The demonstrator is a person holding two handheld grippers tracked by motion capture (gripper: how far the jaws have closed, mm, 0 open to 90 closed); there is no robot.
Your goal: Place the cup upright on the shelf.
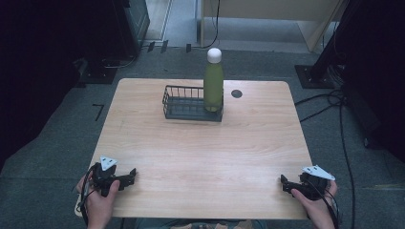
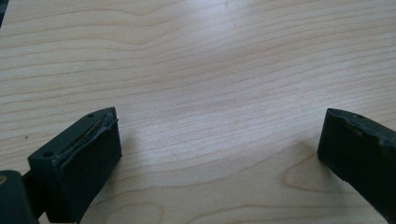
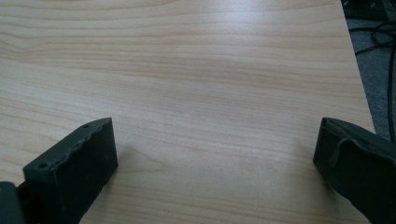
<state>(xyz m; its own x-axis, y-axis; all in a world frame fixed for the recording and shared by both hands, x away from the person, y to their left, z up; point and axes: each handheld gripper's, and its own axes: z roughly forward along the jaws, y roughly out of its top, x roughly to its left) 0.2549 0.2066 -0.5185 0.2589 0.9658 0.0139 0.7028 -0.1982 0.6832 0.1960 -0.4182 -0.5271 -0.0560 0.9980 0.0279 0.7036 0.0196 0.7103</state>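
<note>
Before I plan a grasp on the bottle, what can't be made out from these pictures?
- Bottle base, high view: hidden behind the wire basket wall.
- Basket floor: too small and dim to tell whether anything else lies there.
- Dark round spot on the table: too small to identify.

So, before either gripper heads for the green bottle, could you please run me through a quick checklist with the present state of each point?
1. Left gripper open, nothing between its jaws: ok, bare wood between them in the left gripper view.
2. Right gripper open and empty: ok, same in the right gripper view.
3. Green bottle with a white cap upright: ok.
4. Bottle standing inside the dark wire basket, at its right end: ok.
5. Light wooden table between grippers and basket free of obstacles: ok.
6. Cap screwed tight: cannot tell.
</note>
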